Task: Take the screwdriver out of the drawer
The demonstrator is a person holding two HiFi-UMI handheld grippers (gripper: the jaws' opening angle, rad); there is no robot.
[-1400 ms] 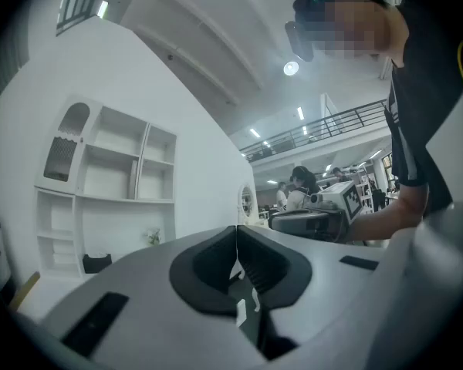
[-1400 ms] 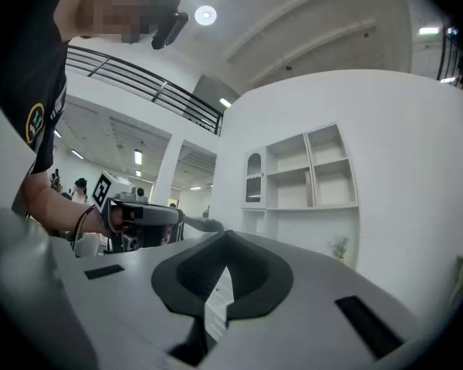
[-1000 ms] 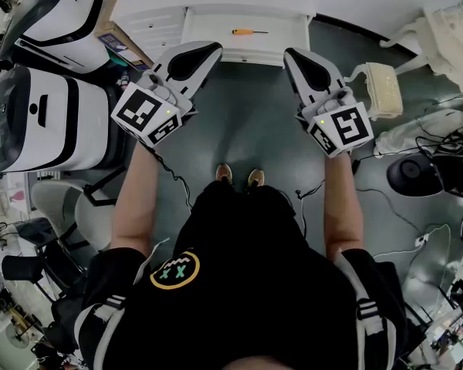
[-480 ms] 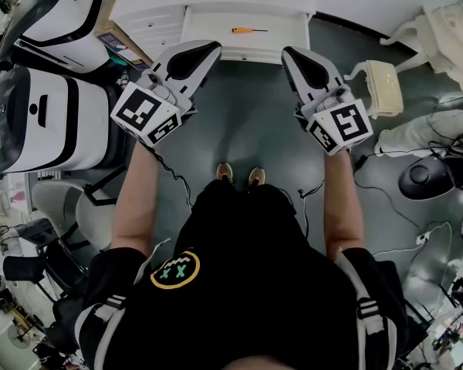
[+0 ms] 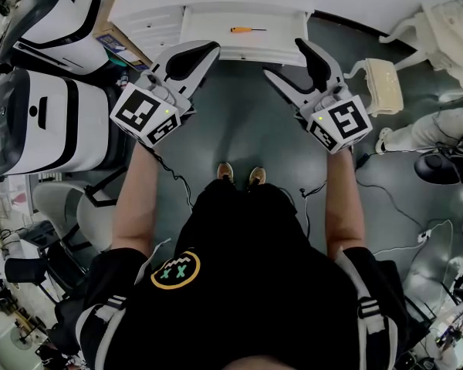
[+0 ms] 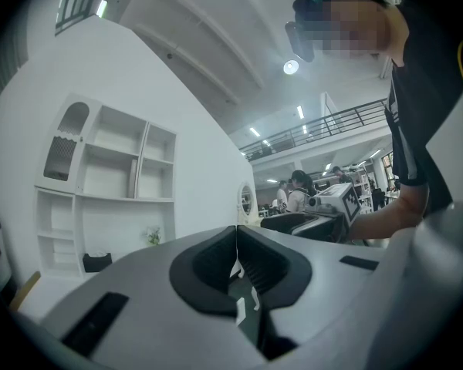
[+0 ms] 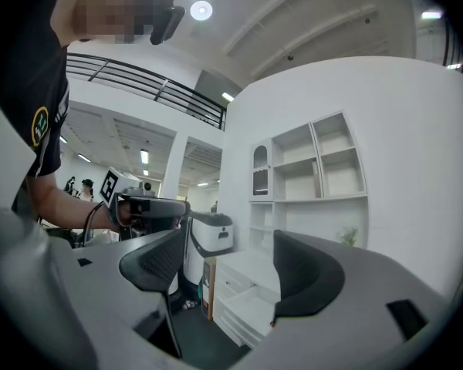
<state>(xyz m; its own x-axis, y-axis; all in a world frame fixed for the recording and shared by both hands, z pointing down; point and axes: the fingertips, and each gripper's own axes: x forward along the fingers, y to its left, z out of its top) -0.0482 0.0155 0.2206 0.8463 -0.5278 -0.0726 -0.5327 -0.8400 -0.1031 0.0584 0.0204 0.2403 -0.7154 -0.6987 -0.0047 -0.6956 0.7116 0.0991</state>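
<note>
The screwdriver [image 5: 249, 30] is lying in the drawer [image 5: 282, 46].
Your right gripper [image 5: 285, 58] is just opening its jaws, empty; the screwdriver is lying at ten o'clock, apart.

Orange-handled screwdriver [image 5: 247, 30] — flat in open drawer [image 5: 208, 48]

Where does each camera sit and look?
Head view: on the head, facing down; arms, left gripper, right gripper, drawer, screwdriver.
Left gripper view: on that gripper, along shut jaws toward shelves; torso, other arm.
Right gripper view: along its empty, just-opened jaws toward drawer, shelves; torso, other arm.
Both gripper views share the shelves.
</note>
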